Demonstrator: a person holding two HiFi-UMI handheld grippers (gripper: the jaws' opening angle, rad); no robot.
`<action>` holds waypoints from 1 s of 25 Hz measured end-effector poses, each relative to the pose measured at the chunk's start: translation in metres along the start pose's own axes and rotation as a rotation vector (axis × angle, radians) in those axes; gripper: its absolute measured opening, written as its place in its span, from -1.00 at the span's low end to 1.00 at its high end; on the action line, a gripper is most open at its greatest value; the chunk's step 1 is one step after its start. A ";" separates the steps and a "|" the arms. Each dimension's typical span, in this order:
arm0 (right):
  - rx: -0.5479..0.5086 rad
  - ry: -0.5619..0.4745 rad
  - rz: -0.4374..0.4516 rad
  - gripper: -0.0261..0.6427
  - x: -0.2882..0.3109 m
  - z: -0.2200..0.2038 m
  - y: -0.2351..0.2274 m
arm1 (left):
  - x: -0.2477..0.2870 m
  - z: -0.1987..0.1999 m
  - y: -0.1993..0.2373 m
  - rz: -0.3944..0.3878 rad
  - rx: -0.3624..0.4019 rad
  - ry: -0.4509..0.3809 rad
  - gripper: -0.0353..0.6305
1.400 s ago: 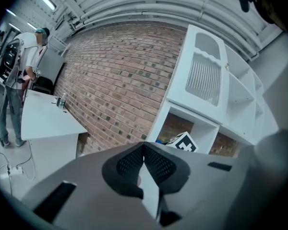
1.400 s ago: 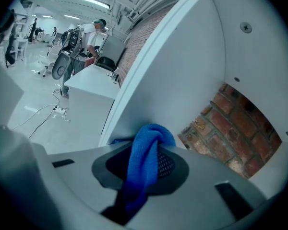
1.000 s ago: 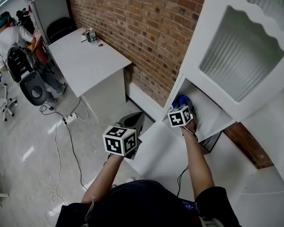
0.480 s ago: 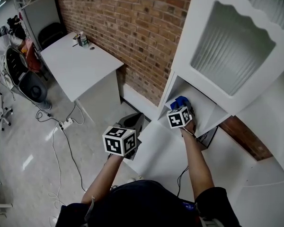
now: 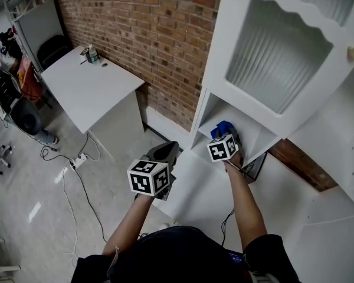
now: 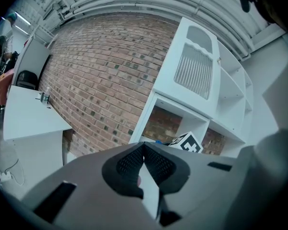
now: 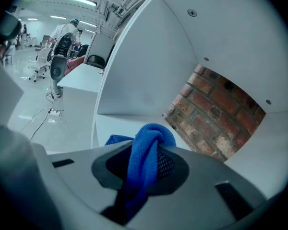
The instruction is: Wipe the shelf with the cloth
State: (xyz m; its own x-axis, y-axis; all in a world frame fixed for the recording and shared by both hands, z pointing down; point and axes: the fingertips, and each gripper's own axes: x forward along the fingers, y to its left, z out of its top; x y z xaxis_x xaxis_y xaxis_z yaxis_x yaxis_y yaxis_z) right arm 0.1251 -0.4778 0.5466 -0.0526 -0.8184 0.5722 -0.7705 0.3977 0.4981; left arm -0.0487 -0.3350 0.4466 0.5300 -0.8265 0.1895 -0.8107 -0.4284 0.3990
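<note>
Tongs on our left are clenched on nothing and hang in front of the white wooden cabinet, clear of the work. Further right, our right tongs grasp the blue microfibre cloth, bunched between the pads, inside the open lower shelf. The red brick wall shows behind. Whether the cloth presses on the shelf floor we cannot tell. We judge the cloth light, soft and limp. It will fold and drag rather than push, so a hold on a thick bunch near its middle suits it, with loose cloth left free to meet the board. Compared with half a second ago, both tongs sit much as they did, while the white desk has slid leftward in the head view.
</note>
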 end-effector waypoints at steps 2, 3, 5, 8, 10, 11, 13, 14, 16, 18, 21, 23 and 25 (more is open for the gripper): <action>0.011 0.007 -0.001 -0.70 -0.001 -0.004 -0.003 | 0.002 0.000 -0.001 -0.004 -0.002 -0.002 -0.85; 0.016 0.012 0.000 -0.70 -0.001 -0.006 -0.005 | 0.003 0.000 -0.003 -0.008 -0.003 -0.002 -0.85; 0.024 0.020 -0.002 -0.70 -0.004 -0.010 -0.008 | 0.005 -0.001 -0.007 -0.019 -0.003 0.001 -0.85; 0.034 0.030 -0.010 -0.70 -0.007 -0.017 -0.013 | 0.010 -0.004 -0.017 -0.042 0.000 0.012 -0.85; 0.041 0.036 -0.017 -0.70 -0.010 -0.021 -0.017 | 0.012 -0.006 -0.023 -0.056 -0.001 0.020 -0.85; 0.045 0.039 -0.020 -0.70 -0.012 -0.024 -0.019 | 0.013 -0.007 -0.025 -0.061 -0.001 0.023 -0.85; 0.053 0.043 -0.028 -0.70 -0.015 -0.028 -0.022 | 0.014 -0.009 -0.028 -0.069 -0.005 0.026 -0.85; 0.056 0.045 -0.032 -0.70 -0.016 -0.030 -0.023 | 0.014 -0.010 -0.029 -0.072 -0.007 0.027 -0.85; 0.061 0.049 -0.042 -0.70 -0.018 -0.034 -0.026 | 0.015 -0.012 -0.032 -0.078 -0.009 0.029 -0.85; 0.068 0.051 -0.048 -0.70 -0.020 -0.038 -0.028 | 0.016 -0.016 -0.036 -0.085 -0.011 0.033 -0.85; 0.071 0.053 -0.058 -0.70 -0.021 -0.041 -0.029 | 0.019 -0.021 -0.041 -0.093 -0.014 0.041 -0.85; 0.072 0.057 -0.060 -0.70 -0.021 -0.041 -0.029 | 0.019 -0.022 -0.044 -0.099 -0.015 0.045 -0.85; 0.073 0.058 -0.061 -0.70 -0.022 -0.041 -0.029 | 0.019 -0.021 -0.045 -0.102 -0.016 0.044 -0.85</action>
State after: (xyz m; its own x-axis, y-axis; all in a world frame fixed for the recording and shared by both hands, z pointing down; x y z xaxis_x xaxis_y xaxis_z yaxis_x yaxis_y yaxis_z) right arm 0.1743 -0.4541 0.5463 0.0307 -0.8140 0.5801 -0.8156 0.3151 0.4853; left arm 0.0032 -0.3235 0.4511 0.6199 -0.7622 0.1863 -0.7485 -0.5031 0.4321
